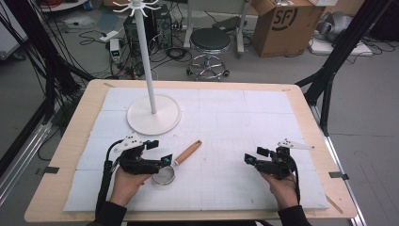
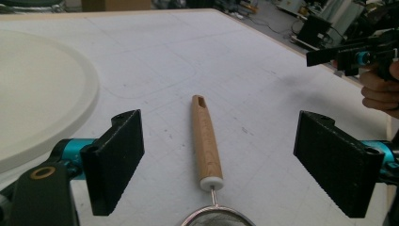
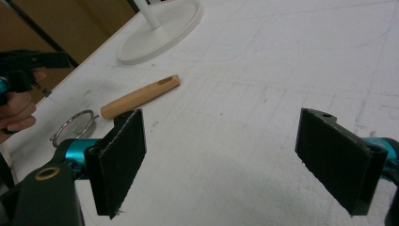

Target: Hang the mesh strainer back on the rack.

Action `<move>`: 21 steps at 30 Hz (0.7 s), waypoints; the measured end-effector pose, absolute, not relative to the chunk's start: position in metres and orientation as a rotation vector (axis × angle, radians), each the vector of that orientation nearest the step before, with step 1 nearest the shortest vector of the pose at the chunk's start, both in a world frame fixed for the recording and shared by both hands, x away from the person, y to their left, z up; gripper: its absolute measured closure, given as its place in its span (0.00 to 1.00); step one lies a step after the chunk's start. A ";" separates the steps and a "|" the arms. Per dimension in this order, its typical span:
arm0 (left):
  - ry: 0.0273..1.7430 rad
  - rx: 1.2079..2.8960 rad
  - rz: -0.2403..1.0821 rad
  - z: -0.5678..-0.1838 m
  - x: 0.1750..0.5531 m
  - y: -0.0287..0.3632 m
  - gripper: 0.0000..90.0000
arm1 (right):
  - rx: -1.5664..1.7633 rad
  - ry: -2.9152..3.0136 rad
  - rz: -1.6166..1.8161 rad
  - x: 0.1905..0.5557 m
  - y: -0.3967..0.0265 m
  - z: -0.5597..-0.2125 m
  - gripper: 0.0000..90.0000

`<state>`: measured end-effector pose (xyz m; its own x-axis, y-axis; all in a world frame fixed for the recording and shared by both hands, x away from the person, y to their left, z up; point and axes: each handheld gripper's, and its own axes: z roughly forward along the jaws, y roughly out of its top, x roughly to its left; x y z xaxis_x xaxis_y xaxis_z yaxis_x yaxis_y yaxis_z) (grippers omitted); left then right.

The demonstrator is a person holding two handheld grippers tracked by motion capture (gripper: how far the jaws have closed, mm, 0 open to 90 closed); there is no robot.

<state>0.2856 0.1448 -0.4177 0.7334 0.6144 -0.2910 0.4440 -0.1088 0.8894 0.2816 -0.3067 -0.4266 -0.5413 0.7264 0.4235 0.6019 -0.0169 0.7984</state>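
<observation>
- Strainer (image 1: 164, 175): small metal mesh bowl with a wooden handle (image 1: 188, 152). It lies flat on the white mat (image 1: 235, 122), in the near-left part of the table (image 1: 70, 155) as the high view shows it.
- Handle runs from the bowl toward 1–2 o'clock in the high view; a slot shows near its far end in the left gripper view (image 2: 205, 141).
- Left gripper (image 1: 157, 151): at 9–10 o'clock of the mesh bowl, just beside it. Jaws stand wide apart, nothing between the pads. In its own view the handle lies on the mat along the middle of the gap, touching neither jaw; the bowl rim (image 2: 215, 217) sits at 6 o'clock.
- Left hand (image 1: 126, 183) holds that gripper from the near side.
- Right gripper (image 1: 254, 157): at 3 o'clock of the strainer, well apart from it. Jaws spread wide, empty, bare mat between them. Strainer seen at 10 o'clock in its view (image 3: 75, 126).
- White stand (image 1: 153, 114): round base on the mat at 11–12 o'clock of the strainer, pole upright, clear of the handle tip.
</observation>
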 end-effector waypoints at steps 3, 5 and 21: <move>0.870 1.768 0.069 -0.424 0.296 0.139 0.19 | 1.432 2.103 1.612 0.279 -0.307 -0.425 0.18; 0.858 1.828 0.101 -0.425 0.300 0.132 0.19 | 1.419 2.096 1.621 0.279 -0.307 -0.424 0.17; 0.872 2.110 0.029 -0.431 0.325 0.084 0.23 | 1.440 2.082 1.627 0.278 -0.310 -0.427 0.17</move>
